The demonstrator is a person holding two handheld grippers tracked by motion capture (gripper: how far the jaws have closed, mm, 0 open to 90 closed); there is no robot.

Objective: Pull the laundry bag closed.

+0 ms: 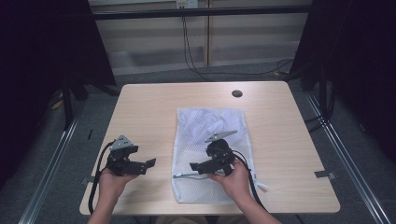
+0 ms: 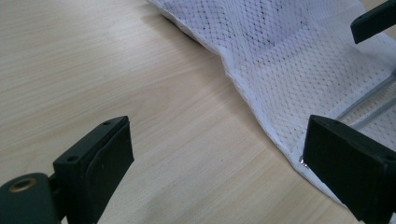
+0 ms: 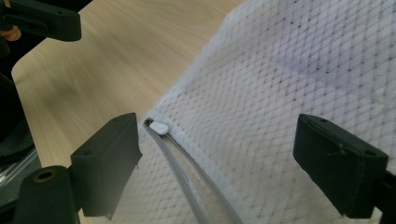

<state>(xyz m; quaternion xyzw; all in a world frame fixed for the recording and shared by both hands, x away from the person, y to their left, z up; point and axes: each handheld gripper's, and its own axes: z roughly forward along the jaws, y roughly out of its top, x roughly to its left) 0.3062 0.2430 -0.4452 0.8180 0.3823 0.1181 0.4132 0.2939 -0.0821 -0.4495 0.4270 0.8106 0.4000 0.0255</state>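
The right gripper [image 1: 195, 166] is being held wide over the near part of the white mesh laundry bag [image 1: 205, 123], nothing between its jaws, with the zipper pull [image 3: 159, 127] lying just ahead of one jaw at the bag's edge. A reach for the pull is judged to be in hand; next, the jaws are to be lowered around it and closed. Beside the bag, the left gripper [image 1: 148, 164] is being kept wide and empty over the table [image 1: 144, 107]. The bag is lying flat mid-table.
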